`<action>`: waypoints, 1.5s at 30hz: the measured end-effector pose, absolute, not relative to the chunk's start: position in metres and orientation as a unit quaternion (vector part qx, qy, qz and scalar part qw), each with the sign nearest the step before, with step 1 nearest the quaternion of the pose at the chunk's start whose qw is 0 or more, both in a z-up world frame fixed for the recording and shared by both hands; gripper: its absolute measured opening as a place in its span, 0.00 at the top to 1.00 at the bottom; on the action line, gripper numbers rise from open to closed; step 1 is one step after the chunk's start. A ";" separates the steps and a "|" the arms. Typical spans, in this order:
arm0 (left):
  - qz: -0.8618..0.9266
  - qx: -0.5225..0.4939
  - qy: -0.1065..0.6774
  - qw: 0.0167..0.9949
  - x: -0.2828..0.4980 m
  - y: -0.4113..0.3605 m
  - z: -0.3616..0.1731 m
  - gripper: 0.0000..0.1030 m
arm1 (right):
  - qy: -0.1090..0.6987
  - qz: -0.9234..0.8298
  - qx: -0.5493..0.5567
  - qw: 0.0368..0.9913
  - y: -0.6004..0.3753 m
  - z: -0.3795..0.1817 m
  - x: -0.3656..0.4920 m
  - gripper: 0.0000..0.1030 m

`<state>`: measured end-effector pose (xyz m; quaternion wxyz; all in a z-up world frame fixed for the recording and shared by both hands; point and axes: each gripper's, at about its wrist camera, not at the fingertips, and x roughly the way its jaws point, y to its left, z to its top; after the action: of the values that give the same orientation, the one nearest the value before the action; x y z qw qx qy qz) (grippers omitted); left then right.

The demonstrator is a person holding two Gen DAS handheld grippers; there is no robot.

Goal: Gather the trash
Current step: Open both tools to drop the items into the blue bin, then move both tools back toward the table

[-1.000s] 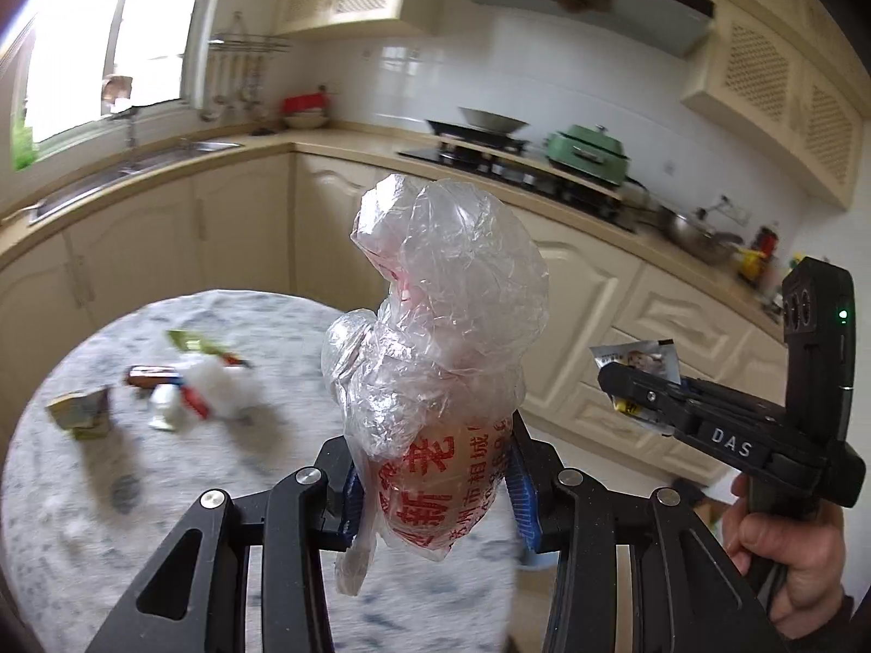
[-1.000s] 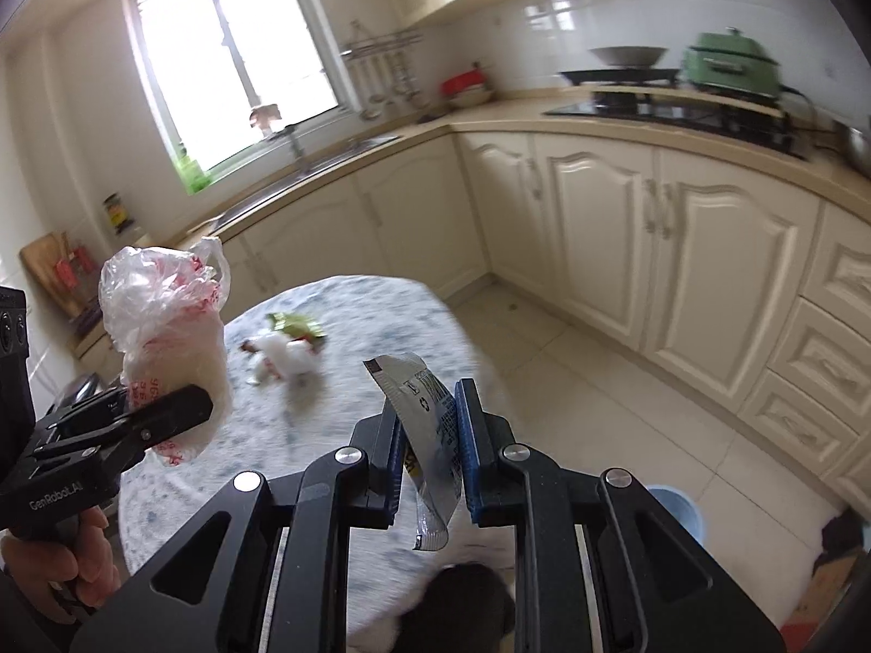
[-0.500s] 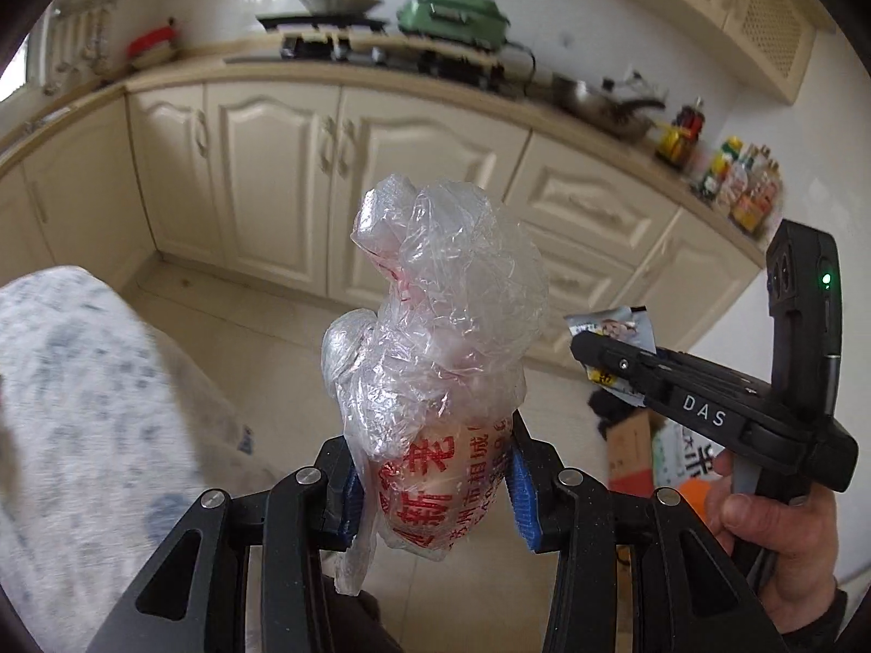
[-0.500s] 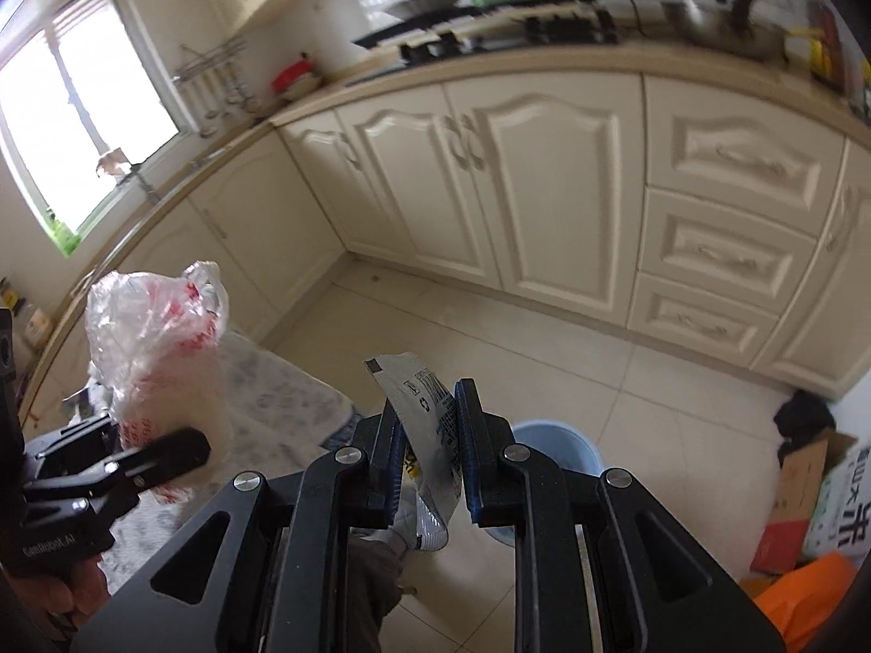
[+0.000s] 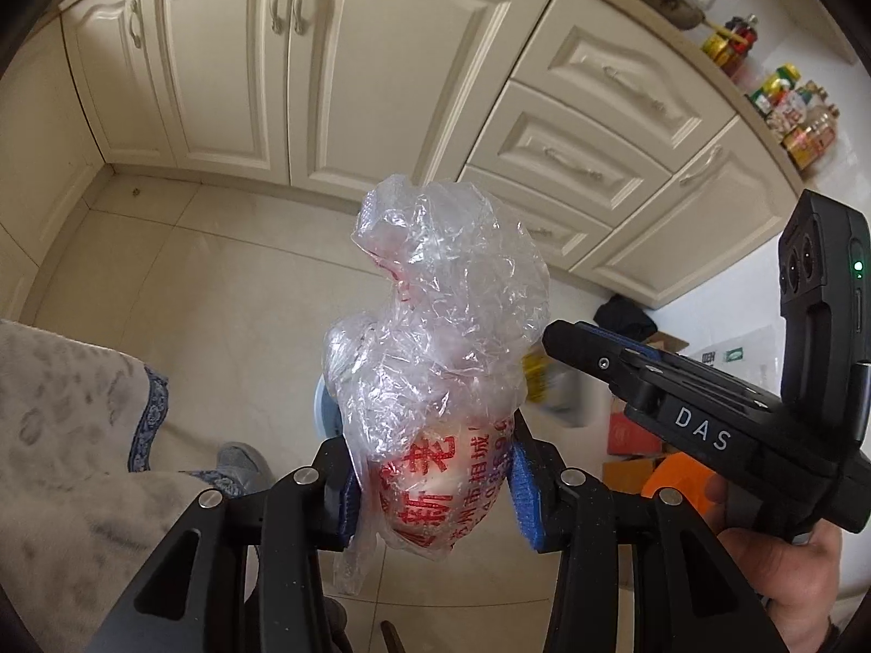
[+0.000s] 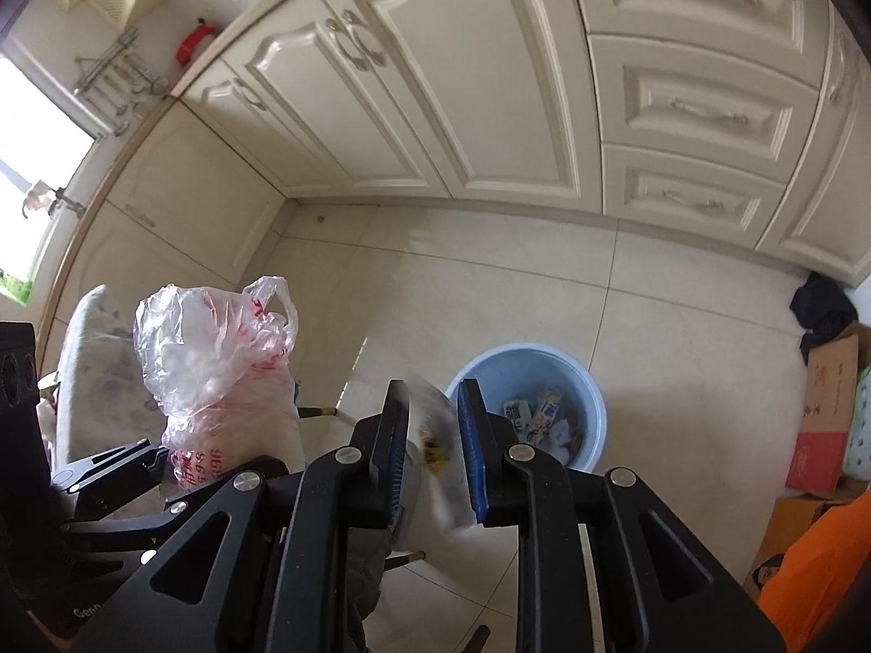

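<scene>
Left tongs (image 5: 435, 490): clamped on the lower, red-printed part of the crumpled plastic bag (image 5: 446, 326), both blue pads against it. The jaws have just eased open a little, with the bag between them. The bag's top balloons well past the tips and hides most of what lies straight ahead.

Right tongs (image 6: 433, 435): narrow gap, jaws just been opening. The wrapper (image 6: 435, 430) sits between the pads, blurred and tilted. It looks loose, with daylight on its right side.

Blue bin (image 6: 522, 351): on the floor (image 6: 490, 283) just beyond the right tongs' tips and slightly to their right. Its mouth is open and unobstructed, with scraps already inside. From the left tongs only a sliver of its rim shows, behind the bag's lower left.

Edges: the cloth-covered worktop (image 5: 54, 408) ends to the left of both tongs. The cabinets (image 6: 462, 81) close off the far side, well ahead. The cardboard boxes (image 6: 827, 413) stand far right. Open tile lies between bin and cabinets. The two tongs are close side by side, the right one's tip near the bag's right flank.
</scene>
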<state>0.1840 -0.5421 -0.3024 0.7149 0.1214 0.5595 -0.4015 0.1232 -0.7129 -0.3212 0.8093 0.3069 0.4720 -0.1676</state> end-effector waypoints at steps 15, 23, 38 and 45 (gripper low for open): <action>-0.344 0.161 0.532 0.757 0.223 -0.575 -0.285 0.06 | 0.460 -0.235 0.351 0.781 -0.730 -0.334 0.101 0.00; -0.349 0.142 0.498 0.781 0.178 -0.535 -0.237 0.05 | 0.449 -0.237 0.338 0.792 -0.709 -0.308 0.094 0.00; -0.346 0.065 0.388 0.852 0.107 -0.354 -0.120 0.03 | 0.384 -0.212 0.269 0.857 -0.619 -0.192 0.094 0.00; -0.298 0.021 0.329 0.896 0.074 -0.246 -0.078 0.01 | 0.347 -0.172 0.204 0.899 -0.540 -0.133 0.112 0.00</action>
<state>0.0739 -0.2461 -0.0782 0.8957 0.0205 0.3289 -0.2983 0.1119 -0.5401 -0.1332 0.8989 0.2042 0.3474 -0.1723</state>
